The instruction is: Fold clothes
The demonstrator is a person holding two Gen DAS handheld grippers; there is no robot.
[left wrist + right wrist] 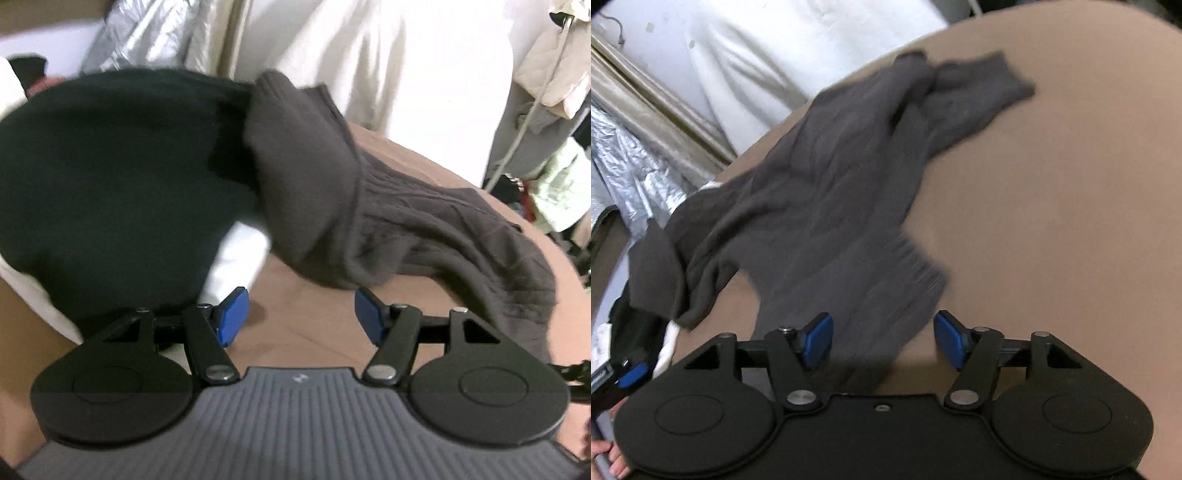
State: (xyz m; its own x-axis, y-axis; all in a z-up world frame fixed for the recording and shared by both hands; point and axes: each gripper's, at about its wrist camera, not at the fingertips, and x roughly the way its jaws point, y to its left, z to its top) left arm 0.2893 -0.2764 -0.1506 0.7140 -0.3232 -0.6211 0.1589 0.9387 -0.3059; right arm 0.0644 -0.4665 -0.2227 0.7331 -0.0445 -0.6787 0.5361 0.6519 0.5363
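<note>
Fingers of the left gripper [301, 317] and the right gripper [882, 339] both stand apart with nothing clamped; the right pair straddles the hem of the grey sweater [827, 206] without pressing it. The brown bed sheet [1052, 221] carries that sweater, spread rumpled with sleeves splayed. A dark green garment [110, 177] lies at its left, overlapped by one grey sleeve [295, 155]
</note>
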